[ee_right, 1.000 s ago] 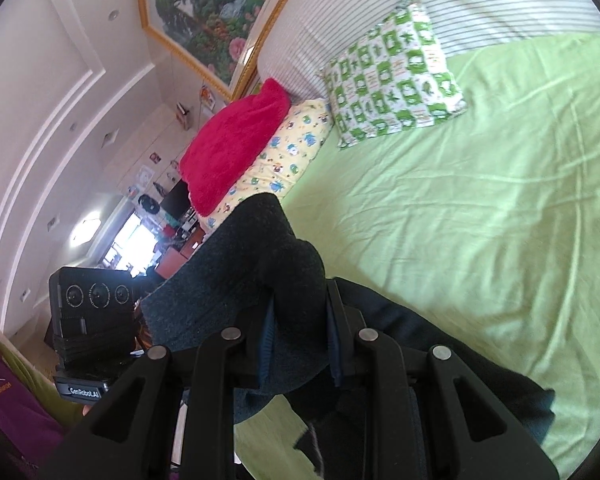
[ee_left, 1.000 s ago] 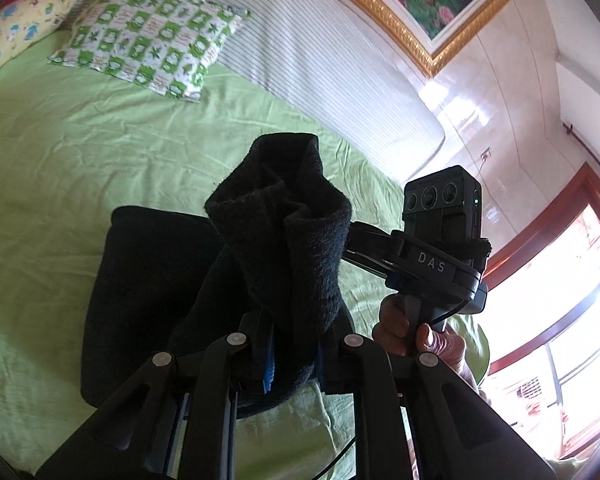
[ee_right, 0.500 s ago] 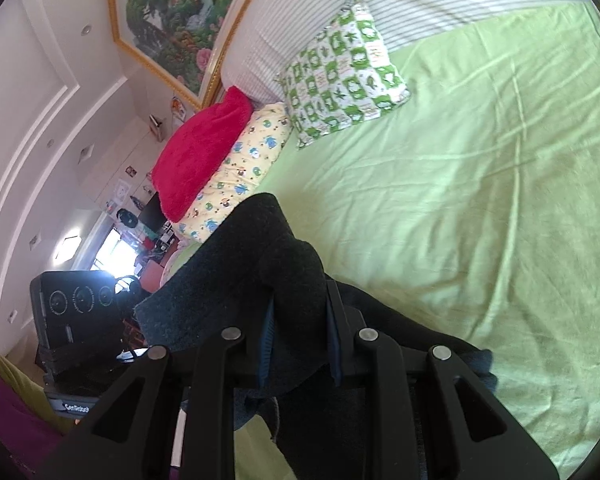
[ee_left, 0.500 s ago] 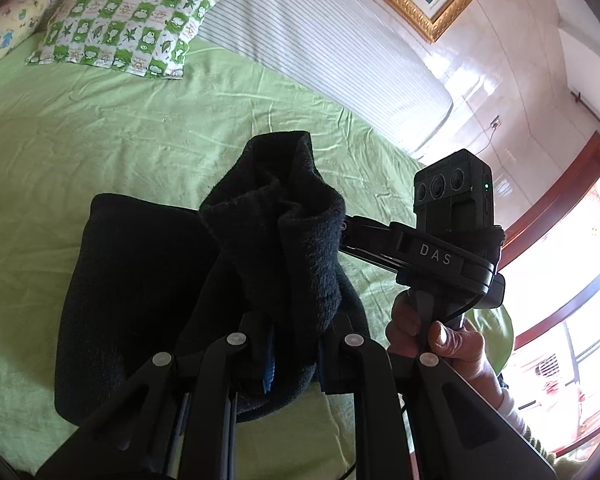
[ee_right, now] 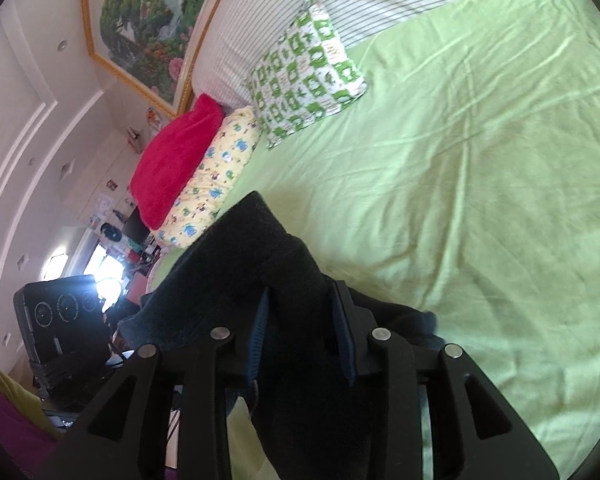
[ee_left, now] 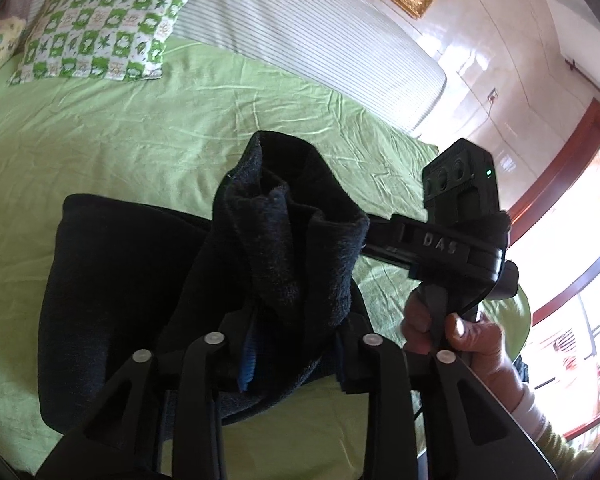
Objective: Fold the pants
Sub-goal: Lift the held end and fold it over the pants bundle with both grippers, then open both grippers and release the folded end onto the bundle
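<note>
Both claws clamped on the pants [ee_left: 148, 292]: left claw [ee_left: 296, 344] has a thick bunch of cloth pinched between its blue-padded fingers, right claw [ee_right: 300, 332] the same, with a wad standing up past the fingertips. Right claw also shows in the left view, just right of the left claw's bunch, handle in the person's hand [ee_left: 456, 332]. Reads as a two-point grip on one edge, lifted so the rest drapes; my guess is they're carrying that edge over the body of the garment to make a fold. Rest of the pants lies on the bed [ee_left: 140, 140] below and left of the left claw, flat-ish, rounded outline. Cloth is dark, thick, fuzzy, fleece-like nap, so it bunches fat and won't crease sharp; expect a soft, bulky fold. Bed sheet is light green, thin, lightly wrinkled, so it may drag along with the pants. Ahead of the claws: a green-check pillow [ee_right: 304, 76], well clear. Fold not yet laid down.
</note>
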Demonstrator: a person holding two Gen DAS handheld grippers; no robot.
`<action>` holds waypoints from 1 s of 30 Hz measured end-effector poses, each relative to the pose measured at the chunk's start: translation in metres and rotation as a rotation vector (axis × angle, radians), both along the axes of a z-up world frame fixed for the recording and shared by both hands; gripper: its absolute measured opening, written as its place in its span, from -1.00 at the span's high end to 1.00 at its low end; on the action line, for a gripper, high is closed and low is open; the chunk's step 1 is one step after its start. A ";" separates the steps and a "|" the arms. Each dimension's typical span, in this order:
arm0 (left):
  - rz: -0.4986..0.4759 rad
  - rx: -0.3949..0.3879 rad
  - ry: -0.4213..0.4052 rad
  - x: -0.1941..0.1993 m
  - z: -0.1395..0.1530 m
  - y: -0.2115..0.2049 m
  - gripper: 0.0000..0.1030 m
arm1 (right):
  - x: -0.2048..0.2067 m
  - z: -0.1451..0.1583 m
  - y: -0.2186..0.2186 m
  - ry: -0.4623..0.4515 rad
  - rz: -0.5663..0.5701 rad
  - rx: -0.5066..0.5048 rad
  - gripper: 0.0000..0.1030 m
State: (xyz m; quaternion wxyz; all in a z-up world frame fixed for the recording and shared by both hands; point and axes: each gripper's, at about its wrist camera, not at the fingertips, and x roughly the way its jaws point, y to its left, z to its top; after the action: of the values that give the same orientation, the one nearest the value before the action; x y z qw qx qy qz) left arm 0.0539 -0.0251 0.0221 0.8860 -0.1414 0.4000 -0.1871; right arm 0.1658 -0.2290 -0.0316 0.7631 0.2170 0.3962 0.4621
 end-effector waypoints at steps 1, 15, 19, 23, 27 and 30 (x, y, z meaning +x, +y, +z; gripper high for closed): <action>-0.003 0.013 -0.006 0.001 0.000 -0.002 0.40 | -0.001 0.000 -0.005 0.000 -0.017 0.002 0.32; -0.079 0.056 -0.002 -0.005 -0.006 -0.023 0.01 | -0.033 0.017 -0.061 -0.012 -0.190 0.058 0.32; -0.100 0.027 0.003 -0.011 -0.003 -0.021 -0.18 | -0.044 0.022 -0.061 -0.020 -0.218 0.032 0.31; -0.103 0.012 -0.004 -0.021 0.003 -0.017 -0.32 | -0.058 0.030 -0.060 -0.036 -0.274 -0.004 -0.11; -0.094 -0.009 -0.022 -0.034 0.012 -0.007 -0.34 | -0.071 0.034 -0.062 -0.039 -0.345 -0.015 -0.20; -0.077 -0.010 -0.038 -0.043 0.018 0.003 -0.35 | -0.082 0.035 -0.064 -0.037 -0.376 -0.004 -0.21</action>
State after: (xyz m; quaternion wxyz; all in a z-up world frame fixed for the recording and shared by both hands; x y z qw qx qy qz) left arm 0.0109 -0.0222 0.0401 0.8849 -0.1264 0.3872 -0.2258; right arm 0.0834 -0.2928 0.0031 0.8437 0.2771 0.3354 0.3144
